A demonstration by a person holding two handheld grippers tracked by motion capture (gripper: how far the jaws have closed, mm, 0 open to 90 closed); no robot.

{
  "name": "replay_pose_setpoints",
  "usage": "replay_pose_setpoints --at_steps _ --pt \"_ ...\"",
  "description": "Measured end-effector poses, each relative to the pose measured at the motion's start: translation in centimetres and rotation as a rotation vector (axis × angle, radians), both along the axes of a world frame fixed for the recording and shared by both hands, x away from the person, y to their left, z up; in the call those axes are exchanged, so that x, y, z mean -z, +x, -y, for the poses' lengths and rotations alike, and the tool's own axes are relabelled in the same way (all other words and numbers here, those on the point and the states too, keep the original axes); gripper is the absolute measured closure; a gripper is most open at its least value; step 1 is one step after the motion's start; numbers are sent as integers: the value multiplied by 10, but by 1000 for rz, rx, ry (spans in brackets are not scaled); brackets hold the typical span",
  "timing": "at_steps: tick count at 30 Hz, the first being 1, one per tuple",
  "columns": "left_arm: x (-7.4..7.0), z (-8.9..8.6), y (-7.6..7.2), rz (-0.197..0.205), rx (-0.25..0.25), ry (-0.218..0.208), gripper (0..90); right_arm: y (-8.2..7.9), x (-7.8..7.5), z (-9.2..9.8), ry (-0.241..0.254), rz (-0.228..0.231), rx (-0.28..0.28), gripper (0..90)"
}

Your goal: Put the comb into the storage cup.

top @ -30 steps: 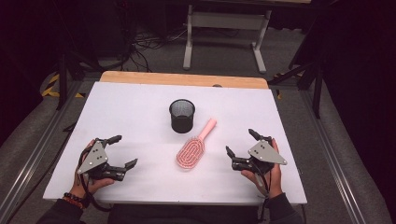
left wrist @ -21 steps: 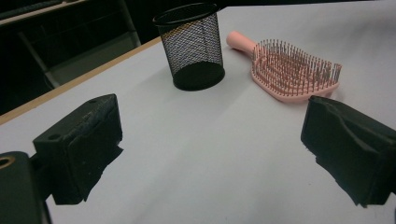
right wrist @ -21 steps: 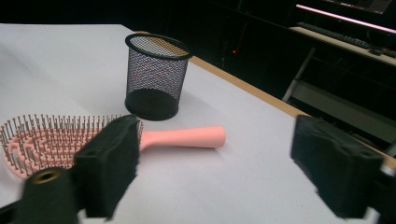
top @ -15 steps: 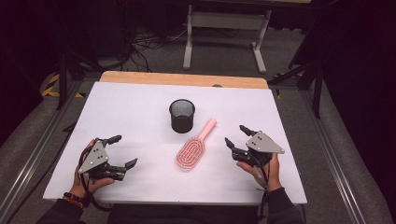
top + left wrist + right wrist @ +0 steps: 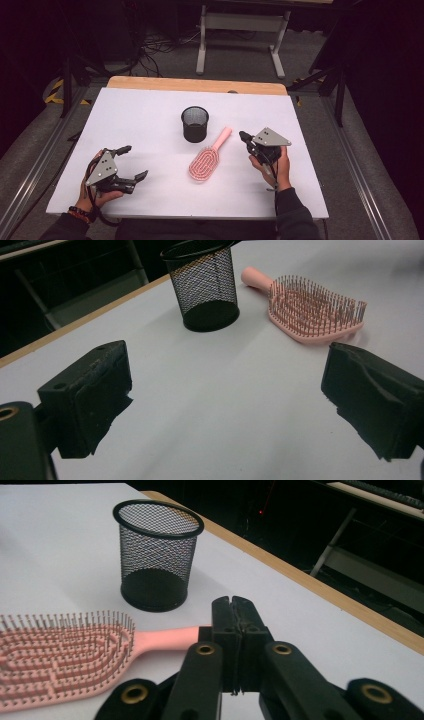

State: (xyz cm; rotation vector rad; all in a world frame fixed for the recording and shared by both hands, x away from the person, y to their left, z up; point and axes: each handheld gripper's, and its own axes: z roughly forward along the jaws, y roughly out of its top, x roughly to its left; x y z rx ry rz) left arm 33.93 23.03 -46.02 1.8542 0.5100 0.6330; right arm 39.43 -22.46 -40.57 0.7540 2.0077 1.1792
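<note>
High view: the pink hairbrush (image 5: pixel 207 158) lies flat on the white table top (image 5: pixel 150 115), near its middle and slightly toward the person's side. Its long axis runs diagonally: the handle points away and to the right, the oval head toward the person and to the left, bristles up. The black mesh cup (image 5: pixel 195 123) stands upright just beyond the head and left of the handle, close to the brush but apart from it.

The right gripper (image 5: pixel 246 137) sits just right of the handle end. Its jaws have just been closing and now meet pad to pad with nothing between them. In the right gripper view the closed tips (image 5: pixel 232 605) overlap the handle end; contact with the handle cannot be confirmed.

The left gripper (image 5: pixel 133 162) rests at the near left of the table, well apart from the brush, jaws spread wide and empty.

A wooden edge (image 5: pixel 195 85) borders the far side of the table. Beyond it, grey carpet (image 5: pixel 240 45) carries a metal stand (image 5: pixel 242 22) and loose cables (image 5: pixel 155 42).
</note>
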Motion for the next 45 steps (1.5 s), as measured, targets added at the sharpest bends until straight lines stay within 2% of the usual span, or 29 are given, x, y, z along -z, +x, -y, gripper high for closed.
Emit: replay_pose_setpoints --at_steps 3,6,7,11,15,20,23,31,33,35,36,42,45 --pt "0 0 0 3 2 -6 74 15 4 -2 -2 -13 4 898" --pt "0 0 -1 7 9 -3 74 20 7 -2 2 -18 5 898" --pt "0 1 -1 2 12 -3 73 27 10 -3 18 -30 18 898" --pt "1 1 1 -5 20 5 73 37 15 -6 29 -53 31 898" --pt "1 1 1 -7 20 3 73 46 18 -12 16 -71 40 898" --pt "2 1 1 -7 21 -4 72 59 19 -26 -36 -105 48 898" --pt "2 0 1 -9 23 -5 72 62 20 -30 -43 -109 50 898" --pt "1 -1 0 -4 28 -13 71 82 26 -57 -155 -152 31 900" --pt "1 -2 0 -3 30 -11 71 83 27 -60 -165 -159 30 899" --pt "1 -2 -1 -4 30 -14 71 89 31 -66 -208 -176 37 899" --pt "1 -2 -1 -4 30 -14 71 89 31 -66 -208 -176 37 899" --pt "2 -1 -1 -14 35 -10 71 97 42 -69 -285 -208 70 899" --pt "3 0 -1 -11 36 -5 71 98 42 -69 -289 -208 69 900"
